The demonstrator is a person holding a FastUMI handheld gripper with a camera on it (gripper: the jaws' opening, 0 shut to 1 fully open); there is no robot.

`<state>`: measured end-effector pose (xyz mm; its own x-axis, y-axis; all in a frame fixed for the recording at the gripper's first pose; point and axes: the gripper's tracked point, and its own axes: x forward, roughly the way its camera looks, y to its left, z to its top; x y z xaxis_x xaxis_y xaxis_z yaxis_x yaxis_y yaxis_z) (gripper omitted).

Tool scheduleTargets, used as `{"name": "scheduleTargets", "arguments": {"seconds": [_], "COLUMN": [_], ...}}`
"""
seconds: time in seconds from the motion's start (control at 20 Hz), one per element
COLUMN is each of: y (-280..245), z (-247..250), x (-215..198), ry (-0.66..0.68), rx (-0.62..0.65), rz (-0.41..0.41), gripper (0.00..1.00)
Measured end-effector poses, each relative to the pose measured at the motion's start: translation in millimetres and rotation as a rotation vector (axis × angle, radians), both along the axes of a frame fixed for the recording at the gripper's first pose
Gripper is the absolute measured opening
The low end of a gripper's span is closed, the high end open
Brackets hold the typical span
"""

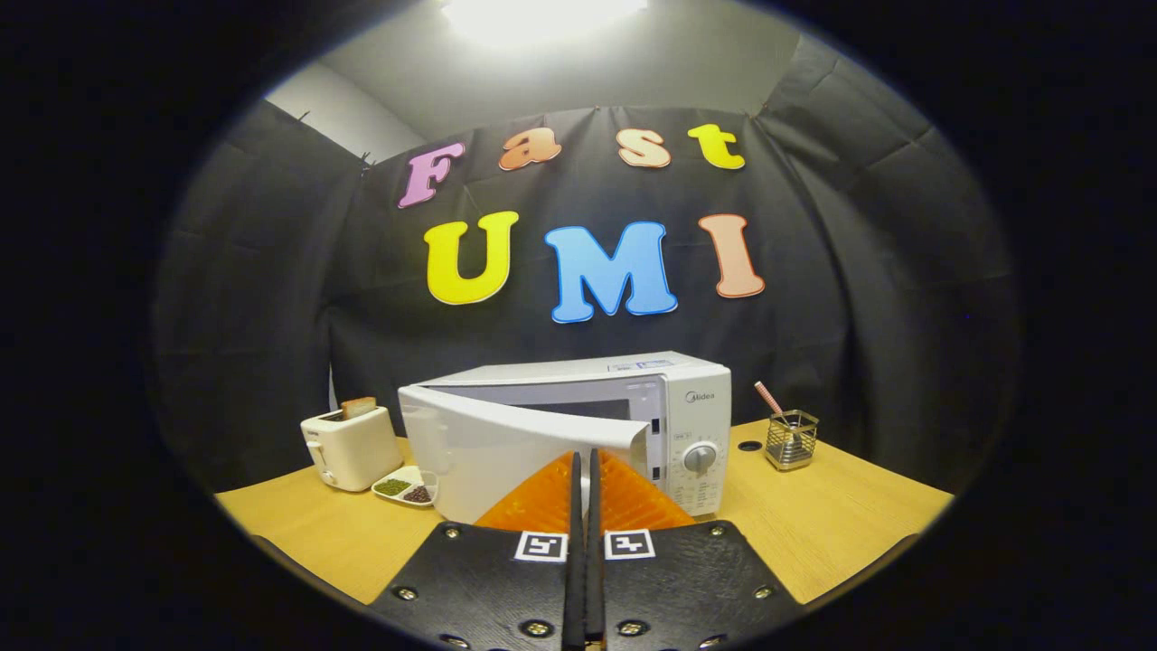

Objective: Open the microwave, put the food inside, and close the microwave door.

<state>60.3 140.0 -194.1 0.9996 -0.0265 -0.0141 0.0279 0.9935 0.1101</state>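
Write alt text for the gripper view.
A white microwave stands on a wooden table with its door swung partly open, just beyond the shut gripper. A toaster stands left.

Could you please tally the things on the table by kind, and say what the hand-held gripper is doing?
Appliances: 2, the microwave with its door partly open, and the toaster with a slice of bread in its slot.
Dishes: 1, a divided dish.
Holders: 1, a wire holder.
Total: 4.
The hand-held gripper has its fingers closed together on nothing, just before the door.
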Motion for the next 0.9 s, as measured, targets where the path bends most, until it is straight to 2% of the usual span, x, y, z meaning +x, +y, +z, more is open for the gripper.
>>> {"name": "scheduleTargets", "arguments": {"seconds": [0.4, 0.55, 0.9], "y": [-35, -43, -54], "z": [-1, -3, 1], "x": [60, 84, 122], "ry": [0.019, 0.044, 0.067], "rx": [0.072, 0.049, 0.086], "rz": [-0.028, -0.034, 0.004], "gripper": [0.01, 0.01, 0.01]}}
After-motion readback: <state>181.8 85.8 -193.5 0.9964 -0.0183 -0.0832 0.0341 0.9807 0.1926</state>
